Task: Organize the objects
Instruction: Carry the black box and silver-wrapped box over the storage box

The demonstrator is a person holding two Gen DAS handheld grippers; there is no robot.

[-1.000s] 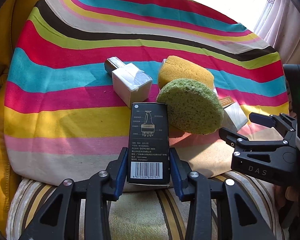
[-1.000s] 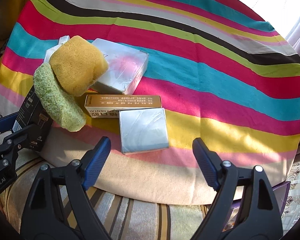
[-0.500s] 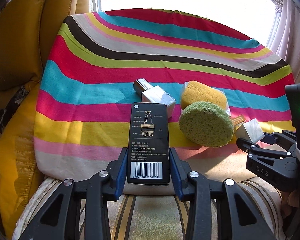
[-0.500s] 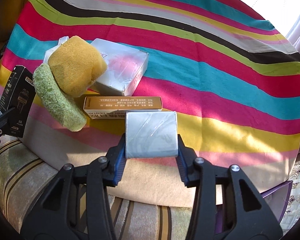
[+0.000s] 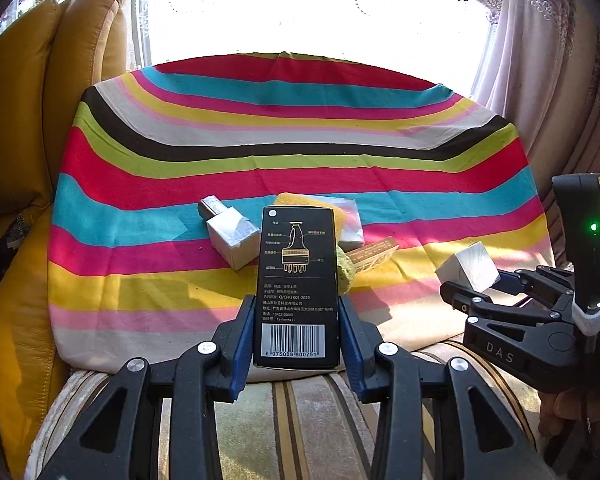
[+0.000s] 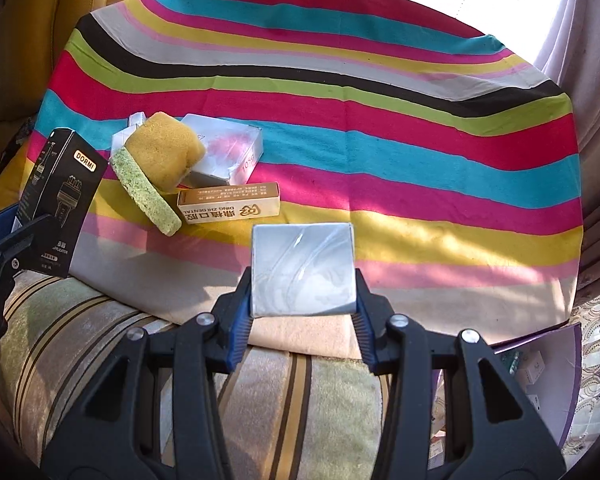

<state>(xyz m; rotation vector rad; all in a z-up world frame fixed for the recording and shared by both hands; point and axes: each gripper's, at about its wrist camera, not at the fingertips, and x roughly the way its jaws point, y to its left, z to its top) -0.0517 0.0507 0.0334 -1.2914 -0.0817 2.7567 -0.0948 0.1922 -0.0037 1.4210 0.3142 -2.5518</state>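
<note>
Right wrist view: the right gripper (image 6: 303,312) pinches the silver box (image 6: 303,270) above the striped cloth (image 6: 380,152); the left gripper (image 5: 296,344) pinches the upright black box (image 5: 296,280), well apart to its left.

**Both grippers clamped and pointing steeply down**

Left gripper (image 5: 296,332) comes in from 6 o'clock in its own view, blue pads pressed tight on both sides of a black box (image 5: 296,284), held upright. Right gripper (image 6: 303,312) does the same from 6 o'clock, jaws squeezed onto a silver box (image 6: 303,270). From the left camera, the right one sits over at 3 o'clock, with fingers (image 5: 560,416) wrapped under its handle.
</note>
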